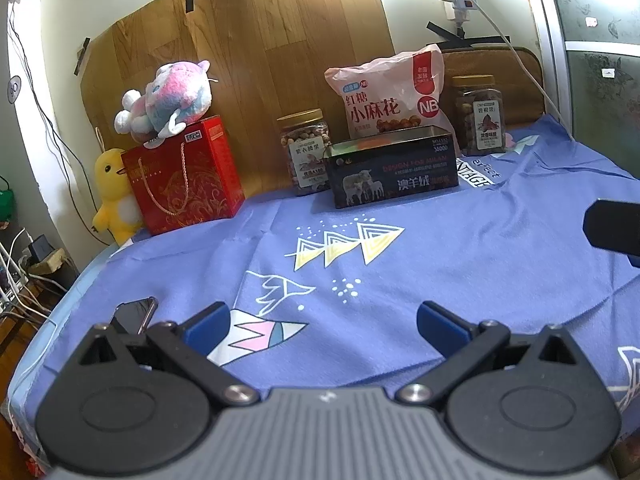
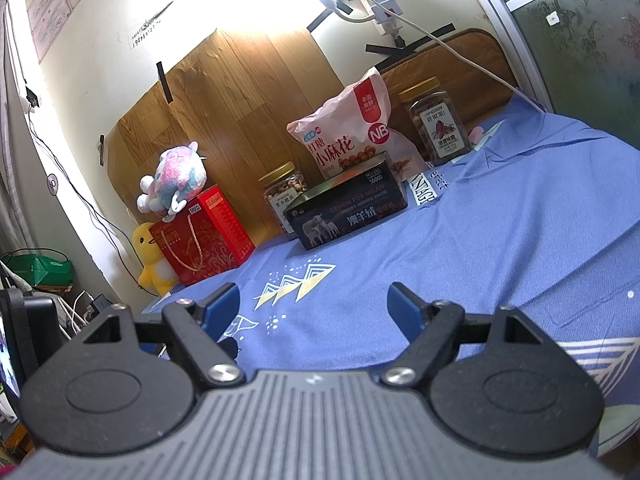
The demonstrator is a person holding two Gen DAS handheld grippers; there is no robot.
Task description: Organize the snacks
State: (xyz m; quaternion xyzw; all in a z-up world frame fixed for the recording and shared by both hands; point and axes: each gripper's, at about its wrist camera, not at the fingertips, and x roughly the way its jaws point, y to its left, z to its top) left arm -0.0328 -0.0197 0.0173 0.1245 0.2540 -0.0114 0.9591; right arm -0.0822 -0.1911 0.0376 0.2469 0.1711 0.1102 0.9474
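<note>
A black open box [image 1: 394,168] [image 2: 346,212] stands at the back of the blue cloth. Behind it leans a pink snack bag [image 1: 390,94] [image 2: 352,132]. A gold-lidded nut jar [image 1: 306,152] [image 2: 282,196] stands left of the box and a second jar [image 1: 478,114] [image 2: 436,122] stands to its right. My left gripper [image 1: 324,322] is open and empty, low over the near cloth. My right gripper [image 2: 314,304] is open and empty, also near the front, far from the snacks.
A red gift box [image 1: 184,176] [image 2: 204,236] with a plush toy [image 1: 172,96] [image 2: 176,180] on top stands at the back left, beside a yellow duck plush [image 1: 114,196] [image 2: 154,260]. A phone [image 1: 134,314] lies by the left gripper. The blue-clothed table [image 1: 440,260] [image 2: 500,240] drops off at left.
</note>
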